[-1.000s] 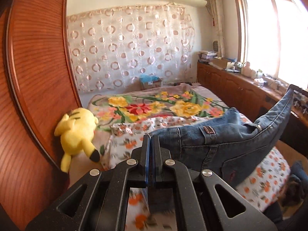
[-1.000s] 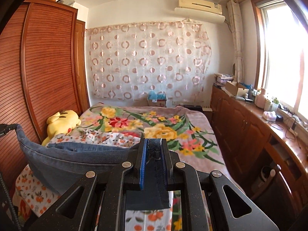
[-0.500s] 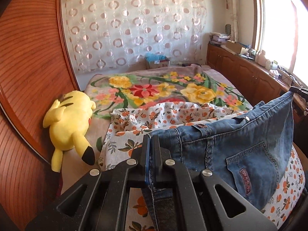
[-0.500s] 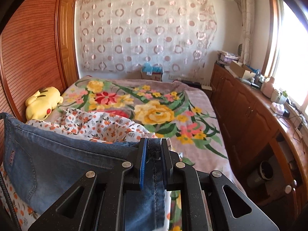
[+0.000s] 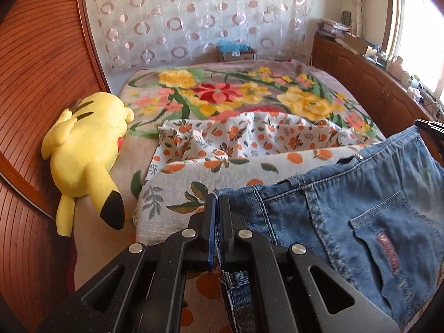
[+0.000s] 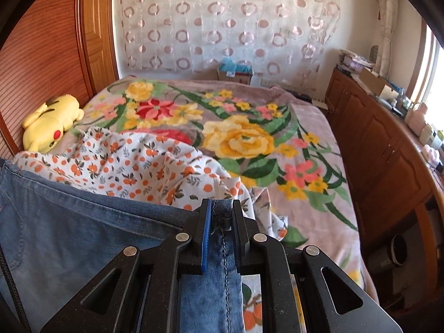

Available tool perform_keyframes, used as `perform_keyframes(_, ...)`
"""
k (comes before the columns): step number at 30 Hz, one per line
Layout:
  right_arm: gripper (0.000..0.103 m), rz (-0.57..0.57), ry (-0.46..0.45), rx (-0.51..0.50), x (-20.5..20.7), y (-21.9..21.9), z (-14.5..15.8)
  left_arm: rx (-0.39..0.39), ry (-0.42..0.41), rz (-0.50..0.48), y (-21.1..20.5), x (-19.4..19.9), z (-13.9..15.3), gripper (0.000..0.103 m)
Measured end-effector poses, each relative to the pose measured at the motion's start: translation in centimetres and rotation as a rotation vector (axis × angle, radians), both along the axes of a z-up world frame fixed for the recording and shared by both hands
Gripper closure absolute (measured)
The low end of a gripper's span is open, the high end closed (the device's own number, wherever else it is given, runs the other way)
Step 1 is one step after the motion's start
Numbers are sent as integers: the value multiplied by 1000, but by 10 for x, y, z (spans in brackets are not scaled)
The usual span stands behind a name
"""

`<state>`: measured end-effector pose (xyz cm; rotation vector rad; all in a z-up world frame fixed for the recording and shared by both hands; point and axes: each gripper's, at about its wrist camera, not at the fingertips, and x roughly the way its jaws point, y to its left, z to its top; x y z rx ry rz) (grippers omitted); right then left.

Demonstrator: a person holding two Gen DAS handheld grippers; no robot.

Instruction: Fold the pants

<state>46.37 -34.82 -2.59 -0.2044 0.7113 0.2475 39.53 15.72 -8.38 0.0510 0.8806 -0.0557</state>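
Observation:
Blue denim pants (image 5: 360,211) hang stretched between my two grippers, low over the near end of the bed. The left gripper (image 5: 217,197) is shut on the waistband's left corner; a back pocket with a pink label faces this camera. In the right wrist view the right gripper (image 6: 220,204) is shut on a thick seam at the other corner of the pants (image 6: 69,227), and the denim spreads off to the left. The legs below both grippers are hidden.
An orange-print sheet (image 5: 236,144) lies rumpled on the floral blanket (image 6: 241,138) of the bed. A yellow plush toy (image 5: 86,149) rests against the wooden wardrobe (image 5: 33,83) on the left. Wooden cabinets (image 6: 388,149) with clutter line the right side under the window.
Both grippers have moved forward and down toward the bed, tilting downward. The pants have come lower and now hang just above the orange-print sheet, the back pocket in fuller view.

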Motion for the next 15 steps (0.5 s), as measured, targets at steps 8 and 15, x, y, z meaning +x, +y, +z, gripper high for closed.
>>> perform_keyframes(8, 83, -23, -9, 4, 19, 6, -1, -16, -8, 14, 3, 2, -5, 100)
perform_keyframes(15, 65, -40, -36, 67, -7, -6, 9, -53, -90, -8, 3, -23, 16, 80)
